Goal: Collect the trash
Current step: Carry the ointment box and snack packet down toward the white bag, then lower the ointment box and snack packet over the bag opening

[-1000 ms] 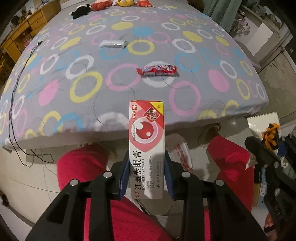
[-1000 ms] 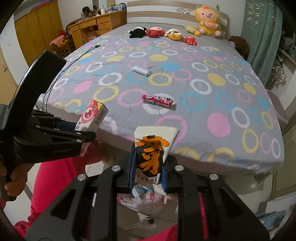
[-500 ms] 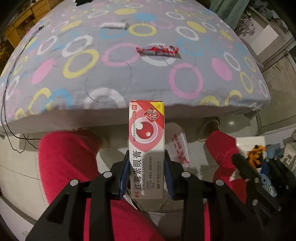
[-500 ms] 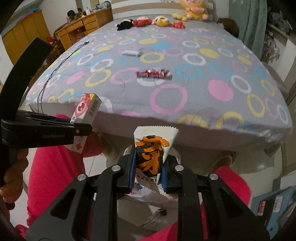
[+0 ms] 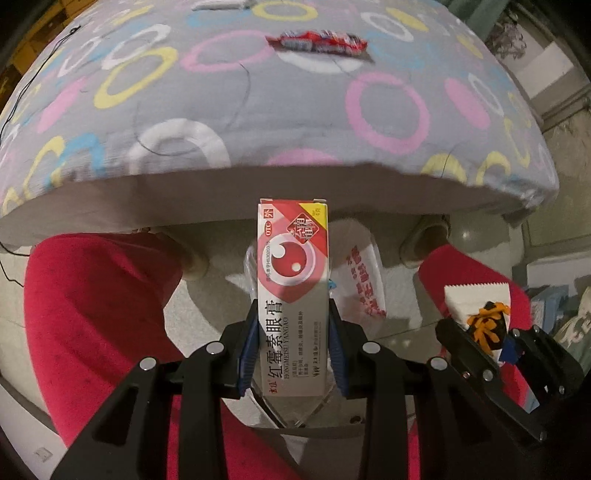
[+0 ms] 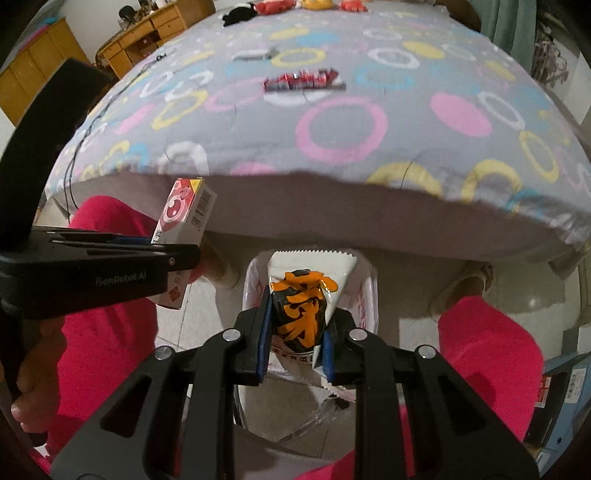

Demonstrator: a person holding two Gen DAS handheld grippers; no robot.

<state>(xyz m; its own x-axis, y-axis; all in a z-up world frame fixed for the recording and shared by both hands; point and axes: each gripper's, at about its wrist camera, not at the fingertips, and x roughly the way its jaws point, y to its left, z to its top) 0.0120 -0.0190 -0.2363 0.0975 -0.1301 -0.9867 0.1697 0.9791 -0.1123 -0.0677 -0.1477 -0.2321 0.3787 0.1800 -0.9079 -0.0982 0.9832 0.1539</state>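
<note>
My left gripper (image 5: 292,347) is shut on a red and white ointment box (image 5: 291,280), held upright and pointing down. My right gripper (image 6: 295,332) is shut on a white snack wrapper with an orange and black print (image 6: 301,299). Both hang below the bed's front edge, over a clear plastic bag with red lettering (image 5: 364,280) (image 6: 364,295) on the floor between a person's red-clad legs. In the right wrist view the left gripper (image 6: 173,254) with the box (image 6: 184,210) is at the left. A red candy wrapper (image 5: 321,40) (image 6: 301,79) and a white packet (image 6: 255,55) lie on the bed.
The bed with a grey ring-patterned cover (image 5: 295,110) fills the upper half of both views. The person's red trouser legs (image 5: 96,302) (image 6: 487,354) flank the bag. Wooden drawers (image 6: 155,26) stand at the far left; boxes (image 6: 561,384) lie at the right.
Both grippers have sunk from above the bed's edge to below it, still holding the box and the wrapper. The plastic bag now shows directly under them.
</note>
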